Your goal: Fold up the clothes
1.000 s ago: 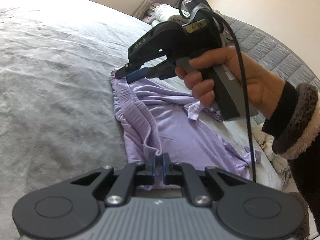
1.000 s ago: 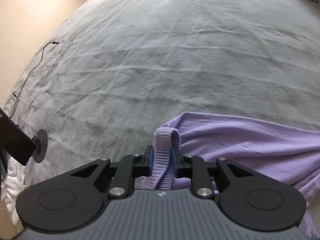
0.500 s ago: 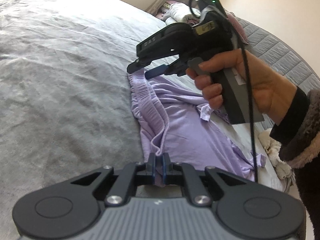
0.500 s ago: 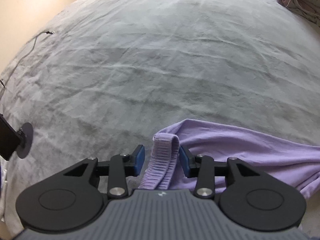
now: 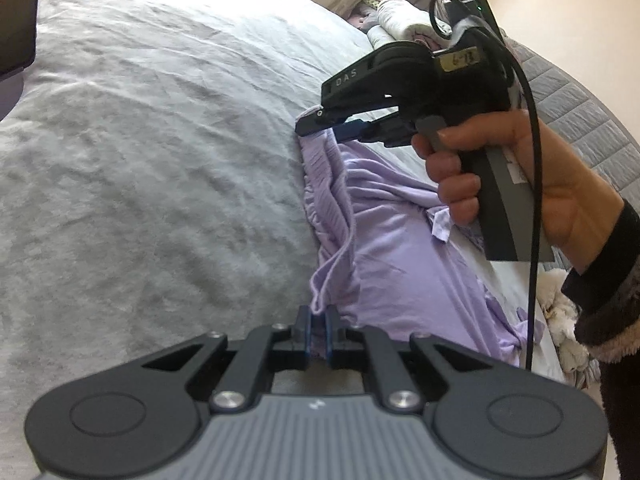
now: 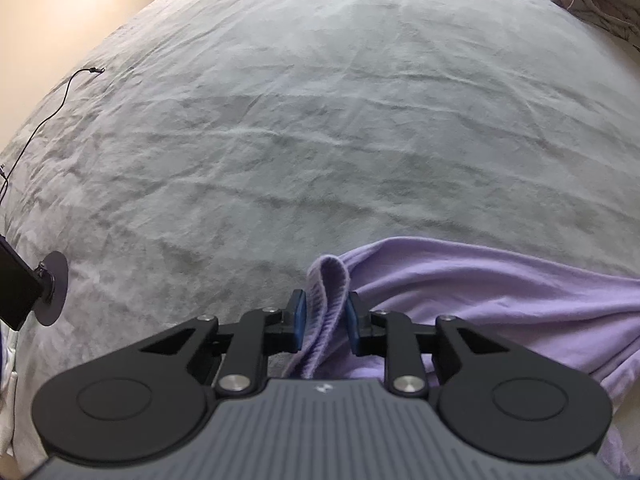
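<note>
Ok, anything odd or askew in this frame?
Nothing damaged or spilled. The lilac garment lies rumpled on the grey bedspread, its waistband bunched between left gripper and right gripper.
</note>
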`<state>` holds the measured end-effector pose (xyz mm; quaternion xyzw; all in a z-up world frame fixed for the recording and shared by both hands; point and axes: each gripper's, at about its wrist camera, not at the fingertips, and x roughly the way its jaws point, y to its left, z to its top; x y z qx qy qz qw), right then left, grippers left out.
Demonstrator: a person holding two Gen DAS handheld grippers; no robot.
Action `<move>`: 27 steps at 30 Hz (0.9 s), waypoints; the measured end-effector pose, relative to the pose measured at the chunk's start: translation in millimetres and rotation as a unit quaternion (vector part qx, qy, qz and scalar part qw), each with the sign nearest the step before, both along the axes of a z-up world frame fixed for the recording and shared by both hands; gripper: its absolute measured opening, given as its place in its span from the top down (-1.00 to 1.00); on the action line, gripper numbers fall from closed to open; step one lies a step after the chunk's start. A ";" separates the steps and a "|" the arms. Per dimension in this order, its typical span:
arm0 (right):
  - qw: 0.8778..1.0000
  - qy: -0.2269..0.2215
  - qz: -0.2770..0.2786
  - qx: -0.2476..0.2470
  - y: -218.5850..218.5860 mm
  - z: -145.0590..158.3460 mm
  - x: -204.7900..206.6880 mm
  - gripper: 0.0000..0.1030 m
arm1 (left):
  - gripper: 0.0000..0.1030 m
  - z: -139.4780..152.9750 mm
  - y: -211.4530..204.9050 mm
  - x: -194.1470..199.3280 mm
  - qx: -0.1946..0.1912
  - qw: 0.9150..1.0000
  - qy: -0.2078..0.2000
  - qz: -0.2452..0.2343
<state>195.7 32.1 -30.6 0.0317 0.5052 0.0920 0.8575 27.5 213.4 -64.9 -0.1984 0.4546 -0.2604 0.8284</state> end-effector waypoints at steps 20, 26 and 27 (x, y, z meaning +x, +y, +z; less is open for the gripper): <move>0.997 -0.071 0.031 0.012 56.3 16.9 17.6 0.87 | 0.93 17.0 63.7 8.4 0.035 0.987 -0.014 0.154; 0.994 -0.092 0.053 0.030 91.7 18.4 32.2 0.87 | 0.93 26.7 83.3 14.5 0.101 0.972 -0.040 0.210; 0.993 -0.095 0.057 0.034 98.0 17.6 34.4 0.87 | 0.93 27.3 86.0 15.7 0.110 0.969 -0.041 0.218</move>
